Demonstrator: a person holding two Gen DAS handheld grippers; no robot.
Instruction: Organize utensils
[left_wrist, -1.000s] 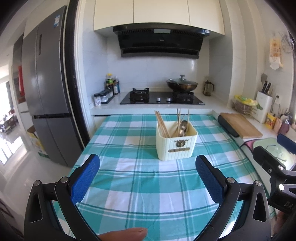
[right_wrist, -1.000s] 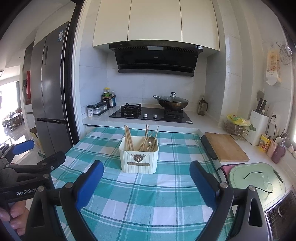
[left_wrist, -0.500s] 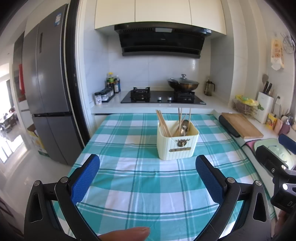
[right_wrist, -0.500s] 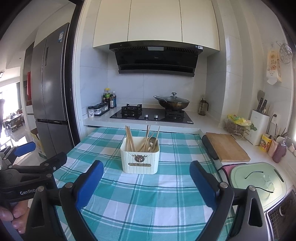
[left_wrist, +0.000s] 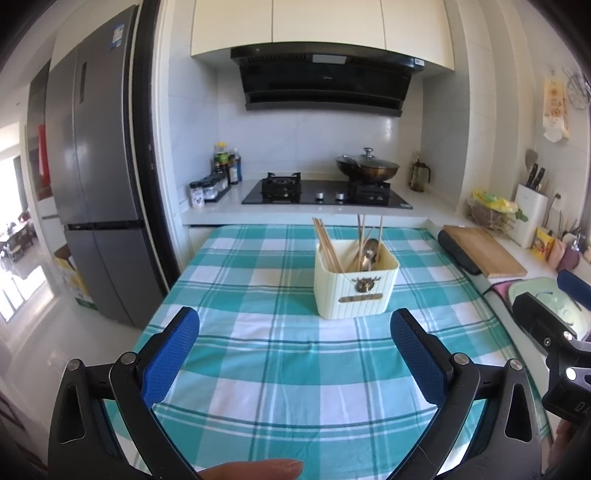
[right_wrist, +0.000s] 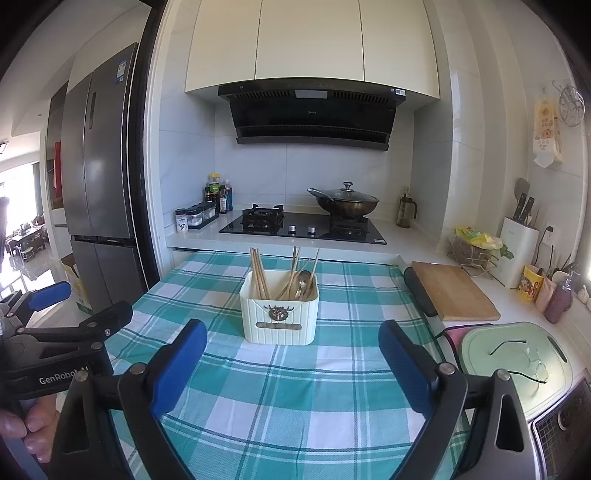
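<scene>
Checked cloth covers the table (left_wrist: 258, 369); both the left tongs (left_wrist: 294, 345) and right tongs (right_wrist: 291, 356) gape wide, empty, short of the utensil holder (right_wrist: 279, 314).

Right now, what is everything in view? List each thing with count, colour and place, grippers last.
utensil holder: one, cream, mid-table on the cloth.
chopsticks: several, wooden, upright in the holder.
spoon: one, metal, in the holder's right side.
tablecloth: one, teal and white plaid, over the table.
wok: one, dark with glass lid, on the stove's right burner.
cutting board: one, wooden, counter to the right.
fridge: one, grey, far left.
left gripper: one, black with blue pads, open, empty.
right gripper: one, same colours, open, empty.
</scene>
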